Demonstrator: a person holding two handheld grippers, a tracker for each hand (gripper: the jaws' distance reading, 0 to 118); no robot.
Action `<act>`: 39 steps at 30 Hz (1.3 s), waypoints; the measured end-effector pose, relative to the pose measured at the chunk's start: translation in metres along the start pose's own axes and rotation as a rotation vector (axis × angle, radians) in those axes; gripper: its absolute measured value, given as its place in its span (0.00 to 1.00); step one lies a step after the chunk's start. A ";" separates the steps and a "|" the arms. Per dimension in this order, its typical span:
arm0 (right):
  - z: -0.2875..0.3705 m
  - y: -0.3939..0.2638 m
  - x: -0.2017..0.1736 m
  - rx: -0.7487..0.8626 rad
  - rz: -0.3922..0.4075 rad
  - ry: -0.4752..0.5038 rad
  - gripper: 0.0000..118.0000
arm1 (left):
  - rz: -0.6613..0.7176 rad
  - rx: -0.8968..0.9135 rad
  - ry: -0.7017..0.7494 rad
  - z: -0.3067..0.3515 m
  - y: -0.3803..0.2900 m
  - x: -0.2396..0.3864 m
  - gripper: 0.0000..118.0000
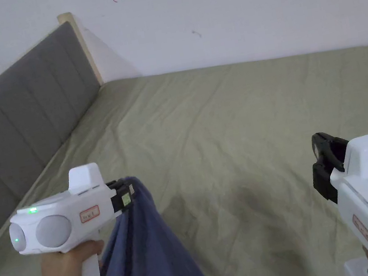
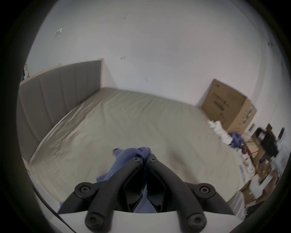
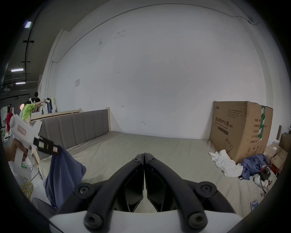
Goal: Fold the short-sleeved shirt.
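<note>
Blue, soft cotton shirt (image 1: 155, 257) hangs limp from my left gripper (image 2: 145, 156), jaws pinched on a bunched edge, long axis straight down at the near left of the olive bed sheet (image 1: 243, 125). My right gripper (image 3: 144, 155), jaws together and empty, sits well right, so it must cross leftward.

The shirt (image 1: 153, 248) is soft, matt blue cloth, hanging in limp folds. The left tongs (image 2: 145, 156) have matt black plastic jaws on a smooth, glossy white plastic body. The bed (image 1: 243, 125) wears a creased, matt olive sheet; its headboard (image 1: 20, 125) is padded grey fabric edged in pale wood.
</note>
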State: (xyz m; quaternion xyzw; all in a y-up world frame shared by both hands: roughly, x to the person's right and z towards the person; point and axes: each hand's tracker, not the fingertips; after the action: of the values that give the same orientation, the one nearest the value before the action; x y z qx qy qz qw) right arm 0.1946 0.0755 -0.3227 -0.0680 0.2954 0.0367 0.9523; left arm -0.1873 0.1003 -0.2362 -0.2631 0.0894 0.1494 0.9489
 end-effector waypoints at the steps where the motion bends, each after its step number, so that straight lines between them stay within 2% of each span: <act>1: 0.004 0.000 0.005 0.006 0.000 -0.005 0.00 | -0.009 0.014 -0.025 0.003 0.008 0.012 0.00; 10: 0.046 0.007 0.051 0.053 0.009 -0.113 0.00 | -0.237 0.100 -0.240 -0.001 0.060 0.135 0.00; 19: 0.079 0.008 0.093 0.069 0.009 -0.243 0.00 | -0.276 0.094 -0.465 -0.033 0.071 0.230 0.00; 23: 0.090 0.006 0.107 0.062 0.001 -0.290 0.00 | -0.340 0.035 -0.504 -0.057 0.043 0.262 0.00; 27: 0.094 -0.001 0.117 0.042 -0.001 -0.324 0.00 | -0.319 -0.119 -0.574 -0.100 -0.005 0.282 0.00; 32: 0.097 -0.010 0.124 0.019 -0.023 -0.346 0.00 | -0.349 -0.275 -0.540 -0.159 -0.081 0.290 0.00; 39: 0.095 -0.025 0.126 -0.025 -0.025 -0.349 0.00 | -0.383 -0.528 -0.389 -0.221 -0.165 0.279 0.00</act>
State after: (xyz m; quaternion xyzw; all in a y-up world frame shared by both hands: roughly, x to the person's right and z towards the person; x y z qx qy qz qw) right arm 0.3542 0.0693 -0.3141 -0.0761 0.1242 0.0396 0.9885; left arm 0.1096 -0.0850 -0.4145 -0.4775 -0.1850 0.0343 0.8583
